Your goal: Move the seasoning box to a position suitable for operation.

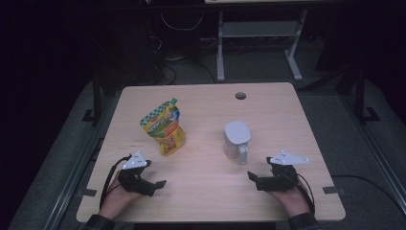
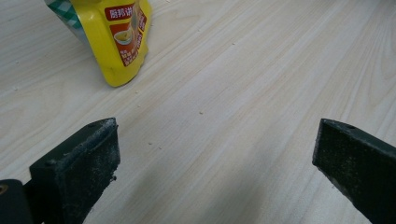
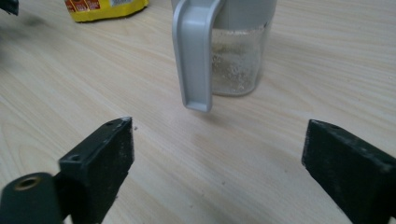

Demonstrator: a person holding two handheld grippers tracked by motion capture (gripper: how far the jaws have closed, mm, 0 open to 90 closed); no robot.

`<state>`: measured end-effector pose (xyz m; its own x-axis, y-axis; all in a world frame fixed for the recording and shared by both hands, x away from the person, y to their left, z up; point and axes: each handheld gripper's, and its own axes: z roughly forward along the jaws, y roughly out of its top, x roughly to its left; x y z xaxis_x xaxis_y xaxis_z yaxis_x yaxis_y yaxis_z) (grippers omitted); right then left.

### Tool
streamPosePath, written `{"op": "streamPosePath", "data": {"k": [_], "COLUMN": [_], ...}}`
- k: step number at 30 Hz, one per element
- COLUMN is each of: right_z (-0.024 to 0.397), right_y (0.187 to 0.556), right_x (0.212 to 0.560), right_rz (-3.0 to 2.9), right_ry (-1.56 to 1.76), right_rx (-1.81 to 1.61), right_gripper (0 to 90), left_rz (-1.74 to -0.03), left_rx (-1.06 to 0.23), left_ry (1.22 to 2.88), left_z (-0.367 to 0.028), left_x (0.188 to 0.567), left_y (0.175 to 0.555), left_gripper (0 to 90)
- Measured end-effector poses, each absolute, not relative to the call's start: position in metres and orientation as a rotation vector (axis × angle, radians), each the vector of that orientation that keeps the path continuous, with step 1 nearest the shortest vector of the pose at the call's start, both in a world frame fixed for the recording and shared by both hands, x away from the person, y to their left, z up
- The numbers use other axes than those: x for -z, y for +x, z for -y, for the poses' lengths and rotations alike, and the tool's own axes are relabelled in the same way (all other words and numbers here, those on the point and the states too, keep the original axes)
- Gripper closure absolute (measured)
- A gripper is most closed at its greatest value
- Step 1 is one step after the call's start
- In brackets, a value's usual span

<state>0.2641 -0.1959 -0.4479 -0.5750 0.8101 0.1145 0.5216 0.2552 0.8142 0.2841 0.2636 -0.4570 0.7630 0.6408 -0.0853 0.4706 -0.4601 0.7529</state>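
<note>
A: What's nearest the front edge of the desk (image 1: 201, 196)?

B: Both grippers. The left gripper (image 1: 151, 184) sits near the front left corner, jaws spread wide with nothing between them. The right gripper (image 1: 256, 179) sits near the front right corner, also released and empty.

A: And beyond them?

B: Past the left gripper, a yellow pouch (image 1: 164, 127) stands upright toward the left side. Past the right one, a clear jug (image 1: 236, 139) with a grey lid stands right of centre, its handle (image 3: 194, 56) turned toward the front edge.

A: Touching?

B: No, well apart.
</note>
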Motion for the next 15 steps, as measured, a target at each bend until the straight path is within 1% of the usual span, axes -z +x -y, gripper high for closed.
{"op": "streamPosePath", "data": {"k": [2,6,15], "right_z": [0.195,0.191,0.179], "right_y": [0.266,0.271,0.280], "right_x": [0.446,0.444,0.437], "right_rz": [-2.202,-2.199,-2.183], "right_ry": [1.217,1.212,1.212], "right_rx": [-1.240,-1.243,-1.266], "right_gripper": [12.8,13.8,20.3], "left_rz": [-0.823,-0.823,-0.813], "left_rx": [-0.270,-0.269,-0.274], "left_ry": [2.147,2.145,2.149], "left_z": [-0.264,-0.264,-0.263], "left_x": [0.457,0.457,0.456], "left_y": [0.284,0.284,0.283], "left_gripper": [0.3,0.3,0.3]}}
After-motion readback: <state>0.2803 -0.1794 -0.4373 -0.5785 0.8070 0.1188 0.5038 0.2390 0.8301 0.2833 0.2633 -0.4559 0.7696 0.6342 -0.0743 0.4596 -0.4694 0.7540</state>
